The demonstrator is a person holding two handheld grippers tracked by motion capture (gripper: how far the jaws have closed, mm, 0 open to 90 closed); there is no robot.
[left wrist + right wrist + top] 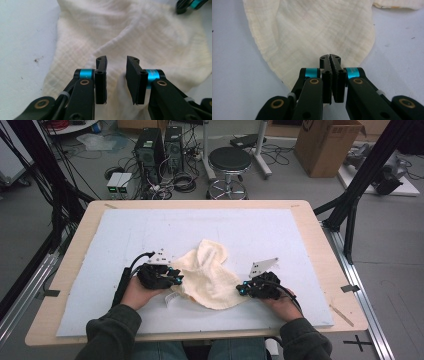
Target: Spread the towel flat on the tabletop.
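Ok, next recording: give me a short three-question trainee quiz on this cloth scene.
1. True or false: the right tool is shut on the edge of the cream-coloured crumpled muslin cloth.
2. How do the jaws of the left tool stand? A) parted over the cloth B) clamped flat together C) holding a bottle
3. What surface does the cloth lie on?

Key:
1. True; its jaws meet at the cloth's near edge.
2. A; a gap shows between the jaws, with cloth beneath.
3. The pale blue foam mat covering the light wooden table.
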